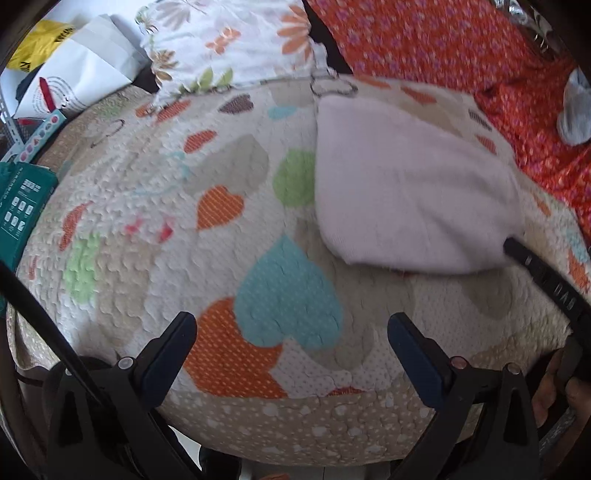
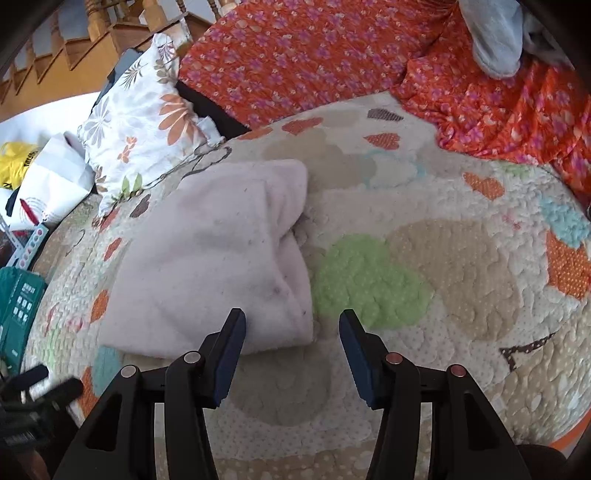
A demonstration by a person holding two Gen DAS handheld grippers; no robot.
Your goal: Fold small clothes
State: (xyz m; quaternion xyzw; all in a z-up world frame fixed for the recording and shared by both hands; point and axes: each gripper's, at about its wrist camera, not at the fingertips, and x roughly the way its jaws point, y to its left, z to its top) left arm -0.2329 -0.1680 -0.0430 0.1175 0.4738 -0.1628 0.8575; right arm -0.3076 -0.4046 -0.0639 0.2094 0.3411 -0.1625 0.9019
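A pale pink fleece garment (image 2: 218, 266) lies folded on a quilt with coloured hearts (image 2: 443, 258). In the right wrist view my right gripper (image 2: 291, 328) is open and empty, just in front of the garment's near right corner. In the left wrist view the same garment (image 1: 406, 188) lies up and to the right, well beyond my left gripper (image 1: 291, 332), which is open and empty over the quilt (image 1: 147, 184). The right gripper's finger (image 1: 543, 280) shows at the garment's right edge.
An orange floral cloth (image 2: 332, 55) covers the back, with a grey garment (image 2: 495, 33) on it. A floral pillow (image 2: 144, 110) lies at the back left. A teal box (image 2: 18, 306), bags and papers (image 2: 48, 177) sit off the quilt's left edge.
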